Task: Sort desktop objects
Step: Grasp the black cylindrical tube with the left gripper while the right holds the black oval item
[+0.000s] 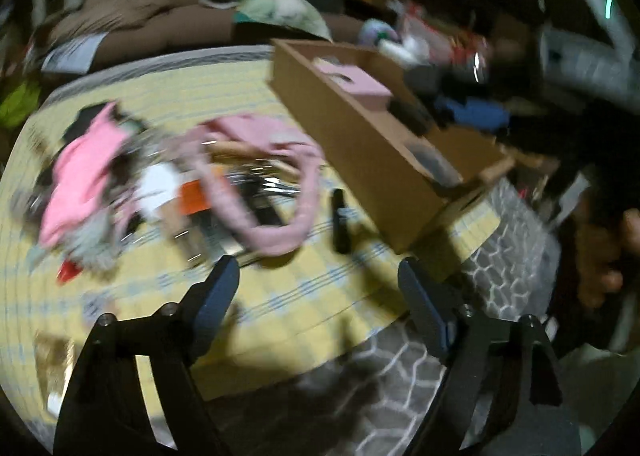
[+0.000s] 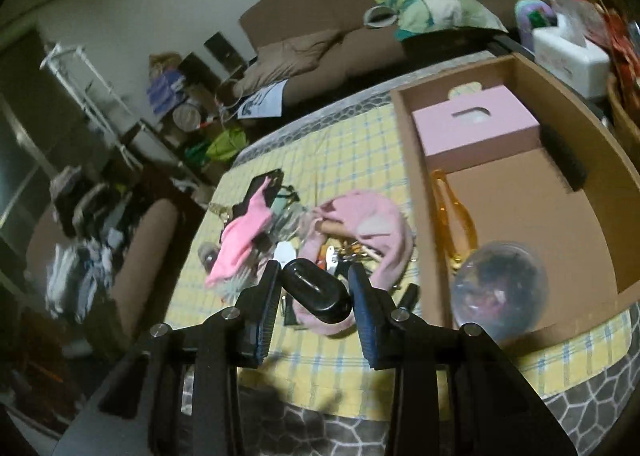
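Your right gripper (image 2: 314, 298) is clamped on a glossy black oval mouse (image 2: 316, 292), smooth and rounded, held above the near edge of the yellow checked cloth (image 2: 320, 368). Your left gripper (image 1: 320, 288) has its fingers spread wide with nothing between them. Farther off, soft pink fabric (image 2: 372, 224) lies heaped left of the stiff cardboard box (image 2: 416, 192), which holds a clear round ball (image 2: 498, 288) and a pink carton (image 2: 476, 128).

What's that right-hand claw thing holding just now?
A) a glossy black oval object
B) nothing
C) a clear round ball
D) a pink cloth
A: the right gripper has its fingers closed on a glossy black oval object, held above the yellow checked cloth.
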Tool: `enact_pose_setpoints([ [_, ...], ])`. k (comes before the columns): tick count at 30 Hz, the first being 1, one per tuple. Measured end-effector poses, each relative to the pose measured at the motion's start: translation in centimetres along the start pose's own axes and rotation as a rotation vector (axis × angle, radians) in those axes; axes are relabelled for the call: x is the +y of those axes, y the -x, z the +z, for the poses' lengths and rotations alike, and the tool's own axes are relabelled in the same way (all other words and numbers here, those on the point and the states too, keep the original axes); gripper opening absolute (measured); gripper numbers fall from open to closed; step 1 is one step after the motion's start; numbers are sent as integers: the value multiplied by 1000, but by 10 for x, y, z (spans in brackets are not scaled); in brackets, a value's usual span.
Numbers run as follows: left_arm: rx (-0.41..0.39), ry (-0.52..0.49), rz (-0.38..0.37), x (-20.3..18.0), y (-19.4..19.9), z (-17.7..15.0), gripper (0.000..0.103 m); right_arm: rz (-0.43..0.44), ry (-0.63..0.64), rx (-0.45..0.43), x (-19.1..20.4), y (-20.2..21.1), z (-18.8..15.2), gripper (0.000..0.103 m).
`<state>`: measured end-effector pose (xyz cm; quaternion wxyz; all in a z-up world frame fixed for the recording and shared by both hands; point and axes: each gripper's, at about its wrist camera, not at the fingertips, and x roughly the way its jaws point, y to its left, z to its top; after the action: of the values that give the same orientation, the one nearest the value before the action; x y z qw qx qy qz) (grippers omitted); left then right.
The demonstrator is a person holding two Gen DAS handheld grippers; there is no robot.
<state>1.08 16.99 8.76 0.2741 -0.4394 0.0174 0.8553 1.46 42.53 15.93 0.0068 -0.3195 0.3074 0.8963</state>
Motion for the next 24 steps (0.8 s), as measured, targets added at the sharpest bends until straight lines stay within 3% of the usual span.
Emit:
enact_pose_setpoints([
  [3,35,-26,49,-20,-36,15,59,-4,-14,-11,-10,10,3,35],
  [5,73,-35,91,-24,-64,22,56,-4,-20,-23,-18,18,4,35],
  [11,162,-89,124,-35,-114,27,49,-15,-64,-21,-52,37,7,35],
  [16,164,-60,151,-28,-128,34,16,-11,-84,-37,-69,48,16,35],
  [19,158,-41,132,-24,-128,35,15,-12,-103,-54,-79,56,18,35],
  [24,101,91,14,-8,-98,37,15,-28,-132,-71,-96,67,19,35],
])
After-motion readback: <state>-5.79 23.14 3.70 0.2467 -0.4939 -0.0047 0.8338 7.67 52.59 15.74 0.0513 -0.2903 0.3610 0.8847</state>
